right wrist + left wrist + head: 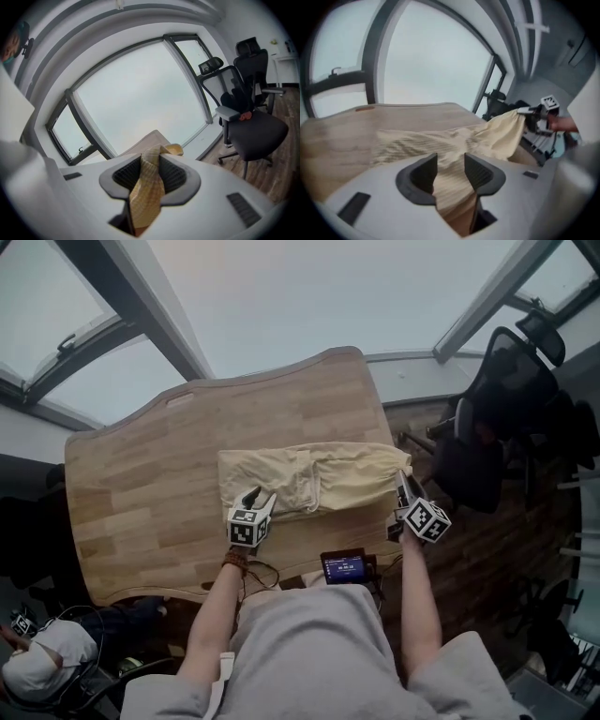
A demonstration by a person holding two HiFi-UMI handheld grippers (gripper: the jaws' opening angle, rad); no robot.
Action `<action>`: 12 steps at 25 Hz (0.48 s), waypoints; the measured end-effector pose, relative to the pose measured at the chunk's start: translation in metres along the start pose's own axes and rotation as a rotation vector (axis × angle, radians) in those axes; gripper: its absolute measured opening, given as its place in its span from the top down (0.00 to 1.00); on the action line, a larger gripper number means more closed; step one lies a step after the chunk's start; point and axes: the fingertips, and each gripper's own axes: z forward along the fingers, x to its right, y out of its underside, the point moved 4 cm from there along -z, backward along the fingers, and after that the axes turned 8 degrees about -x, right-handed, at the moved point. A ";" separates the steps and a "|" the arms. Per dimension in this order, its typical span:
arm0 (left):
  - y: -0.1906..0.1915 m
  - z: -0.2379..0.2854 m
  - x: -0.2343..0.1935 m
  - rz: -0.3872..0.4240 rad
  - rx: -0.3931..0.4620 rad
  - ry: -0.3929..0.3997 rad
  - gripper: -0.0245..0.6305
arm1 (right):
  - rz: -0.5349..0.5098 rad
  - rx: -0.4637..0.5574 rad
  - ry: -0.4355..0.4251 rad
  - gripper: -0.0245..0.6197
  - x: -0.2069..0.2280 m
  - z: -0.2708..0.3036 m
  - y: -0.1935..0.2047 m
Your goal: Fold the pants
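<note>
The cream pants (pixel 309 479) lie folded across the near right part of the wooden table (pixel 141 474). My left gripper (pixel 251 495) rests low at their near left edge. In the left gripper view its jaws (pixel 450 171) stand open, with ribbed fabric (pixel 440 140) lying between them and no pad pressing it. My right gripper (pixel 403 486) holds the pants' right end at the table's right edge. In the right gripper view it (pixel 150 171) is shut on a bunched strip of the fabric (pixel 147 187). The left gripper view shows that end lifted off the table by the right gripper (pixel 534 112).
A black office chair (pixel 506 399) stands on the wood floor right of the table, also seen as the chair (pixel 248 117) in the right gripper view. A small device with a lit screen (pixel 344 567) sits at the table's near edge. Large windows lie beyond the table.
</note>
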 end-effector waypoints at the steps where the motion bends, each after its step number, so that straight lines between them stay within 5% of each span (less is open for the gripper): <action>1: 0.007 0.006 -0.018 0.010 -0.048 -0.065 0.68 | -0.002 0.004 -0.002 0.79 -0.003 0.000 0.000; 5: 0.047 0.012 -0.075 -0.043 -0.180 -0.166 0.68 | -0.019 0.013 0.008 0.79 -0.007 0.002 -0.002; 7: 0.058 0.001 -0.088 -0.031 -0.175 -0.184 0.68 | -0.041 0.005 0.021 0.79 -0.004 0.004 -0.003; 12: 0.072 -0.026 -0.110 -0.199 -0.116 -0.194 0.76 | -0.042 -0.009 0.018 0.79 0.000 0.004 0.000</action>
